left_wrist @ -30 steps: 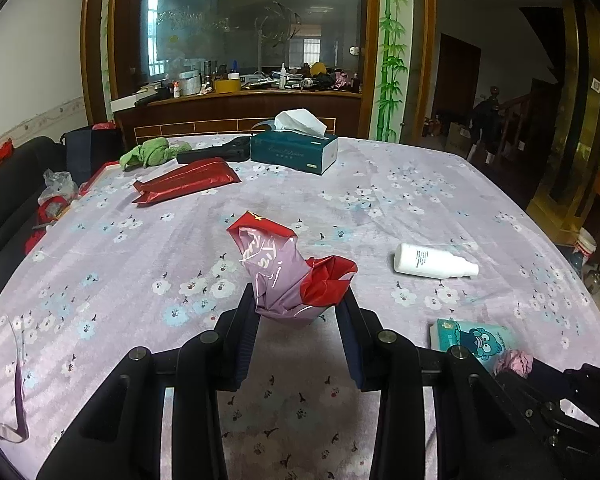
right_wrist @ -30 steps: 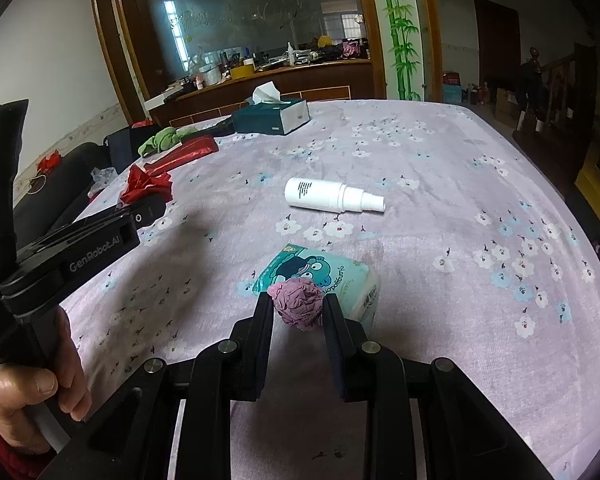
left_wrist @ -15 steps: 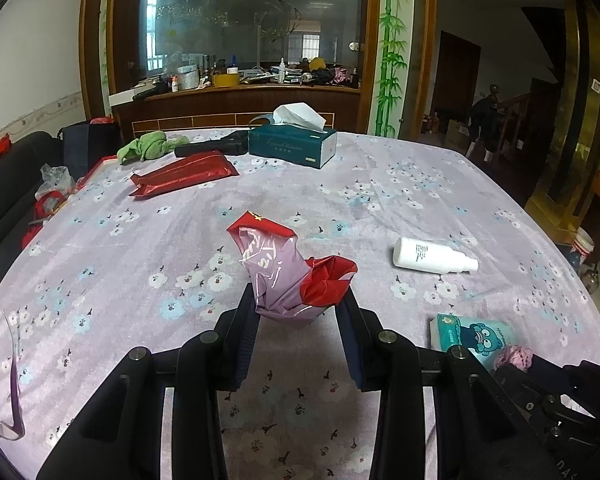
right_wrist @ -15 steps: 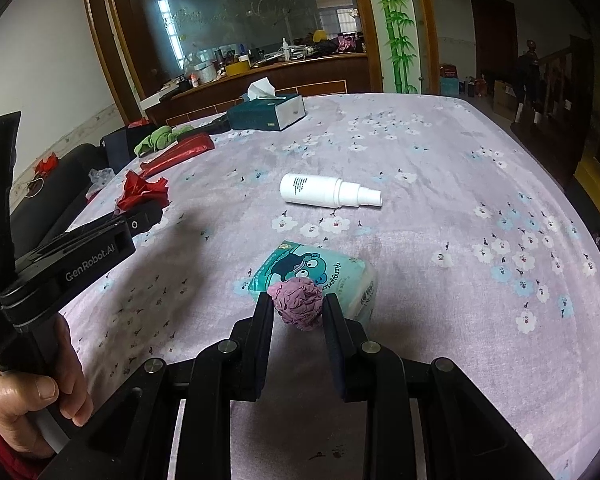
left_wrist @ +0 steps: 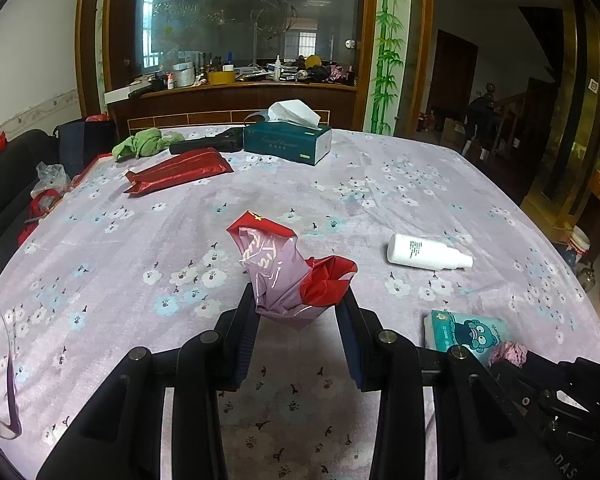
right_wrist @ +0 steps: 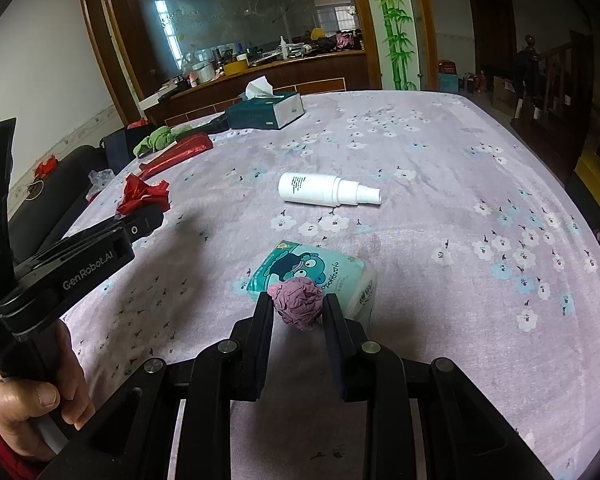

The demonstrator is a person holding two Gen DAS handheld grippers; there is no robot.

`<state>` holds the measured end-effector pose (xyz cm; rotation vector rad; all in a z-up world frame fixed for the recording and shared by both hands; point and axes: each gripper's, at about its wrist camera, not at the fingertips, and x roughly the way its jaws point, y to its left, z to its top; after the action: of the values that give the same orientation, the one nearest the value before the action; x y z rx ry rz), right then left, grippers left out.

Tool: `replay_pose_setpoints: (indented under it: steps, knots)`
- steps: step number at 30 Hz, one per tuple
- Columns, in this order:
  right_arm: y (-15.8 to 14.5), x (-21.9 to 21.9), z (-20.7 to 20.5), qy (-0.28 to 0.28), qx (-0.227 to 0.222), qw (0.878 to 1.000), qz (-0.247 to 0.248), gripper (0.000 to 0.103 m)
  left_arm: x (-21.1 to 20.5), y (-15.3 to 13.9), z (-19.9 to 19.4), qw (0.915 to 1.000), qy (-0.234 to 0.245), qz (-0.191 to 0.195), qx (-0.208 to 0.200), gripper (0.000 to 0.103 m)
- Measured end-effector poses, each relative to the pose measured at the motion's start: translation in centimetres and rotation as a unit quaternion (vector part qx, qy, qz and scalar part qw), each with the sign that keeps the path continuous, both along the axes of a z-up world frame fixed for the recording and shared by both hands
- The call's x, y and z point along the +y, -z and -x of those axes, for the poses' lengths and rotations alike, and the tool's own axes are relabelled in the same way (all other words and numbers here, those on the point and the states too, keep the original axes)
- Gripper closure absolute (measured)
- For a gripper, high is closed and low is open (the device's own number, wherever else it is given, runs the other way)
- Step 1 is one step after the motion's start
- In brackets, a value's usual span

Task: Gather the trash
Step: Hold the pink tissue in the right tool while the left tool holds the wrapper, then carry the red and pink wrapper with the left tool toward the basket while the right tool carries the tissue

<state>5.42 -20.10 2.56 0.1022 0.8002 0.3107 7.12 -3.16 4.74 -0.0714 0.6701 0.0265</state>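
Two claws gripped trash above open surface [left_wrist: 380,184]: left claw [left_wrist: 298,300] a crumpled red-and-lilac wrapper [left_wrist: 288,272], right claw [right_wrist: 298,306] a purple paper wad [right_wrist: 298,300].

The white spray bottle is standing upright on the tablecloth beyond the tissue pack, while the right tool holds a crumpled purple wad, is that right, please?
Not quite: the white spray bottle lies on its side, as the right wrist view shows. It is on the tablecloth beyond the tissue pack, and the right tool does hold the crumpled purple wad.
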Motion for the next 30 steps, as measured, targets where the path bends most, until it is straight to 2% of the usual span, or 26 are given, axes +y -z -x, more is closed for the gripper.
replay_pose_setpoints:
  steps: [4,7,9,14,18,22,30]
  knots:
    - [-0.3,-0.2,0.2,0.006,-0.008,1.000,0.003,0.077,-0.1,0.0,0.0,1.0000,0.001,-0.002,-0.003,0.067]
    - [-0.7,-0.5,0.5,0.013,-0.018,1.000,0.004,0.077,-0.6,-0.1,0.1,0.9999,0.014,0.004,-0.003,0.067]
    - [-0.9,-0.5,0.4,0.017,-0.023,1.000,0.011,0.077,-1.2,-0.4,0.3,0.9995,0.029,-0.005,-0.008,0.067]
    - [-1.2,-1.2,0.8,0.031,-0.010,0.999,0.008,0.077,-2.5,-1.0,1.0,0.9983,0.057,-0.007,-0.003,0.067]
    - [-1.9,-2.4,3.2,0.042,-0.012,0.999,0.008,0.077,-3.1,-1.3,2.9,0.9975,0.068,-0.018,0.000,0.067]
    - [-2.5,-3.2,5.1,0.047,-0.017,0.999,-0.001,0.076,-2.9,-1.4,4.8,0.9976,0.068,0.003,0.010,0.067]
    - [-3.3,-4.2,8.7,0.046,-0.023,0.998,-0.030,0.076,-4.1,-3.0,9.8,0.9969,0.075,0.023,-0.005,0.067]
